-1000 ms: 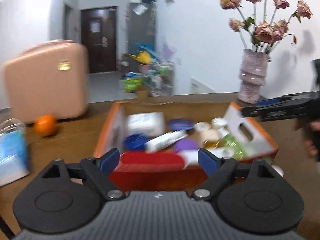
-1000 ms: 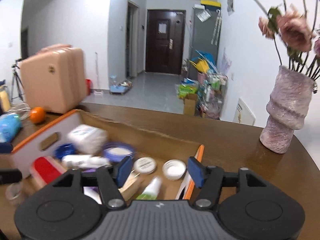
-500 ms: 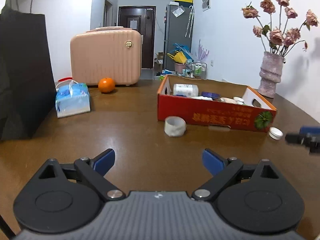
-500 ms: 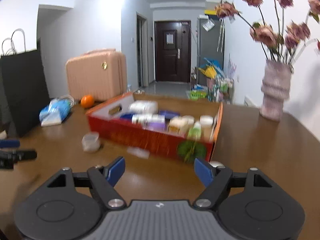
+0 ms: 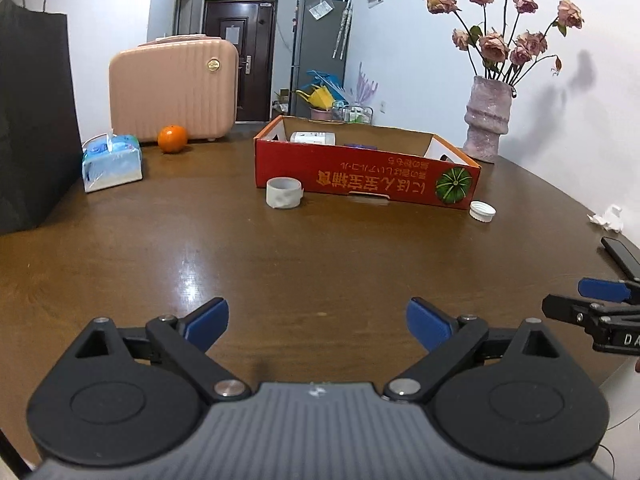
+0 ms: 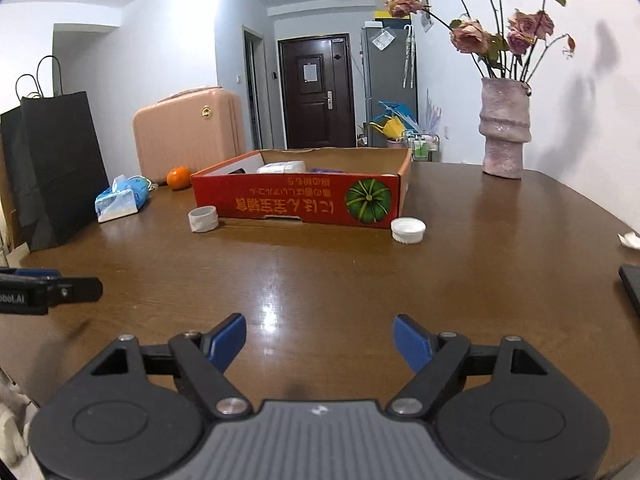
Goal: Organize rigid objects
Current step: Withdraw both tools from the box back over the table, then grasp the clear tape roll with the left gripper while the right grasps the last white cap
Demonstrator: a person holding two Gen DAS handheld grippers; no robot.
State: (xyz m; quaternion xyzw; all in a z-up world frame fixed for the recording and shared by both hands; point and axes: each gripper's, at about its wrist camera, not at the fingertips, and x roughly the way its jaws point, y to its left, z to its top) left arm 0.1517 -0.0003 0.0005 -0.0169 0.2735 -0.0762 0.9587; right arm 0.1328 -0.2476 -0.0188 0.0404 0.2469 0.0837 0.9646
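At about nine o'clock in the left wrist view a tall black paper bag [image 5: 32,120] stands on the glossy brown wooden bench [image 5: 280,264], and beside it lies a soft blue tissue pack [image 5: 112,158]. Behind them, near eleven o'clock, a round orange fruit [image 5: 172,139] rests just in front of a ribbed pink hard-shell suitcase [image 5: 172,90]; these seem put aside and not part of the sorting.

At twelve o'clock sits the shallow red cardboard box [image 5: 360,172] with a printed green pumpkin. It already holds a white bottle [image 5: 313,138] lying on its side and something purple, so I judge it is the place where the rigid objects are collected. Two things remain outside it: a short grey cylindrical cup [image 5: 284,193] touching its front wall at the left end, and a ribbed white plastic cap [image 5: 482,211] just beside the right corner. Both look hard and light, easy to pinch.

At one o'clock a rough pink ceramic vase [image 5: 486,120] holds dried roses.

The left gripper [image 5: 316,322] hangs low over the bare bench, its blue pads spread wide with nothing between them; its jaws have just been opening. The right gripper [image 6: 319,344] is also released and empty, its jaws likewise just opening, well apart from the box.
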